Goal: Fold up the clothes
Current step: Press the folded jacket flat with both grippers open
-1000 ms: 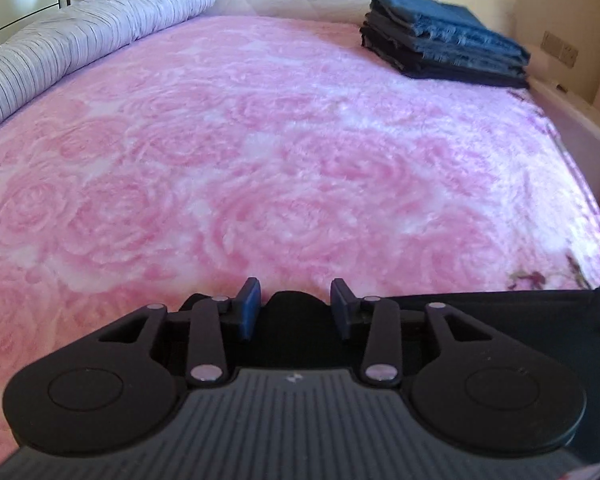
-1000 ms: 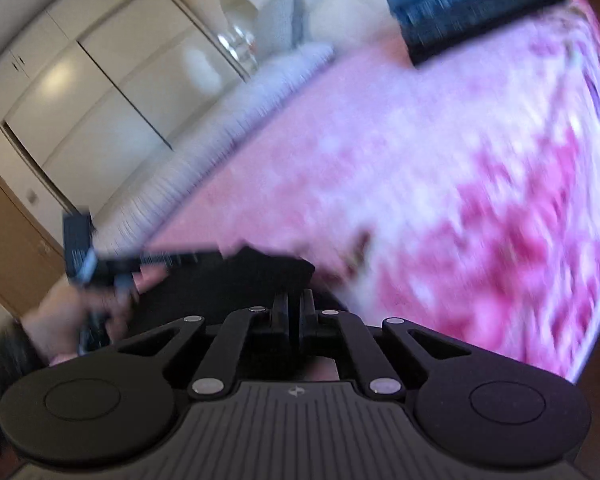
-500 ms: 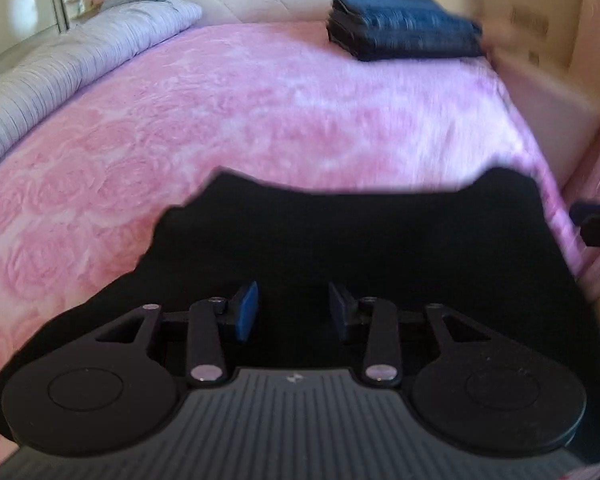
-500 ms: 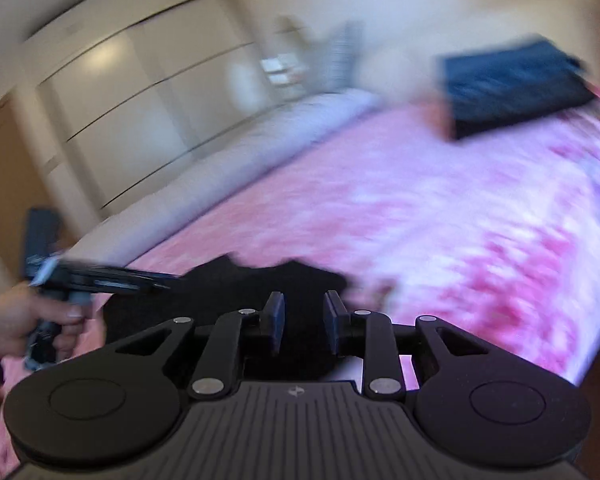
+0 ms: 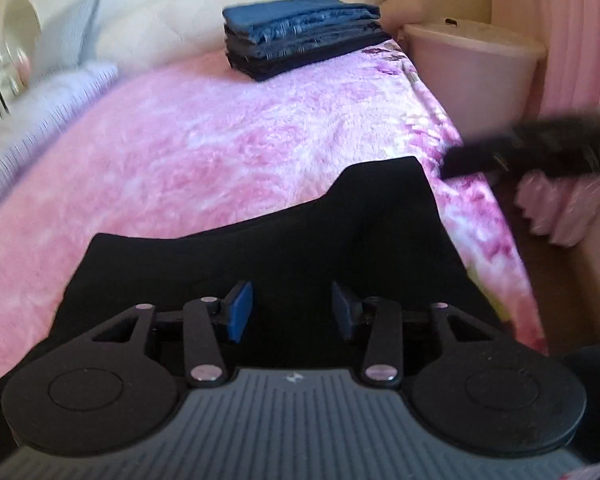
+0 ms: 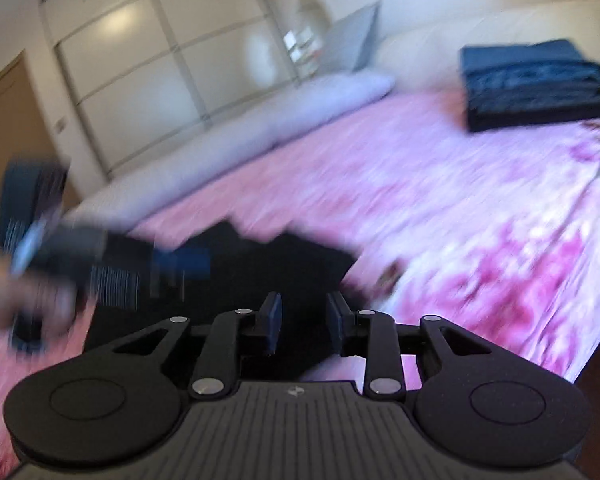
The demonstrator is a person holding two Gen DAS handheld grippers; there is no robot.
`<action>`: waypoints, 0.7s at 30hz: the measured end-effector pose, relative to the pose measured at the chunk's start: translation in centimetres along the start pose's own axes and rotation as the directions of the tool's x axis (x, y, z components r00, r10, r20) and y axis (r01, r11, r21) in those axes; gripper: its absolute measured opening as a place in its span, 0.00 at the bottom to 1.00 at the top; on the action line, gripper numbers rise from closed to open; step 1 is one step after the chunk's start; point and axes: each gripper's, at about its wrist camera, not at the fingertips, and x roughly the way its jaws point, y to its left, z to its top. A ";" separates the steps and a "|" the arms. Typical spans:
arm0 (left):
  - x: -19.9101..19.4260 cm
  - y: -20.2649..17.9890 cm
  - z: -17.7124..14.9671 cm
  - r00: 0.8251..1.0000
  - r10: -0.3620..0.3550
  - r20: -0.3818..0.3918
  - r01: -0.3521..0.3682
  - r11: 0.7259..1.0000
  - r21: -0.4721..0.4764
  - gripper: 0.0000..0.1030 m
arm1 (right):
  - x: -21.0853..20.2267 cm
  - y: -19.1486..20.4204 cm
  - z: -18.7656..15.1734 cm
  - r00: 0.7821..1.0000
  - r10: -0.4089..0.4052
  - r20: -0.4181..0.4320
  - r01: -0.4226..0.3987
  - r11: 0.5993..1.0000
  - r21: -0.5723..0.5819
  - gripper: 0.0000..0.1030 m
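A black garment (image 5: 300, 240) lies spread on the near edge of the pink rose blanket (image 5: 204, 152). My left gripper (image 5: 292, 310) hovers open just over the garment's near part, nothing between its blue pads. My right gripper (image 6: 303, 320) is open too, above the same black garment (image 6: 268, 256) at its right end. In the left wrist view the right gripper (image 5: 520, 152) shows as a blurred dark bar at the right. The left gripper (image 6: 112, 248), held by a hand, shows blurred at the left of the right wrist view.
A stack of folded blue and dark clothes (image 5: 300, 28) sits at the bed's far right corner by the cream headboard (image 5: 172, 12). A striped bolster (image 5: 40, 112) runs along the left side. A white bedside stand (image 5: 476, 68) and pink curtain (image 5: 572, 40) are right; wardrobes (image 6: 140, 72) left.
The black garment has been brought onto the bed and laid down. My right gripper went from shut to open, releasing it. Both grippers are moving, and the views swung right.
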 end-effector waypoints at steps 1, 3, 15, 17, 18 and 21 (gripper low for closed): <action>-0.2 -0.1 0.0 1.000 0.004 0.005 -0.004 1.000 0.003 0.34 | -0.1 -0.3 0.3 1.000 -0.003 0.009 0.003 1.000 0.006 0.30; -1.6 0.3 0.4 1.000 -0.028 0.011 0.028 0.999 -0.029 0.30 | -0.3 -1.0 0.8 1.000 -0.008 0.027 0.008 1.000 0.019 0.25; -7.8 -7.5 -3.2 1.000 -0.006 0.030 0.008 0.999 -0.047 0.34 | -1.8 -1.8 0.2 0.998 -0.051 0.035 0.049 0.998 0.046 0.23; -7.3 -10.0 -4.6 1.000 0.017 0.008 -0.017 0.999 0.028 0.50 | -3.3 -0.9 -0.2 0.998 -0.019 0.062 0.016 0.999 0.043 0.24; -7.0 -11.4 -5.3 0.998 0.057 0.005 -0.057 0.993 0.107 0.52 | -3.3 -0.4 -0.7 0.999 0.013 0.048 -0.014 0.999 0.031 0.24; -8.4 -12.2 -5.2 0.997 0.082 0.011 -0.082 0.992 0.093 0.51 | -1.6 0.8 -2.4 0.997 0.052 -0.061 -0.052 0.999 0.002 0.23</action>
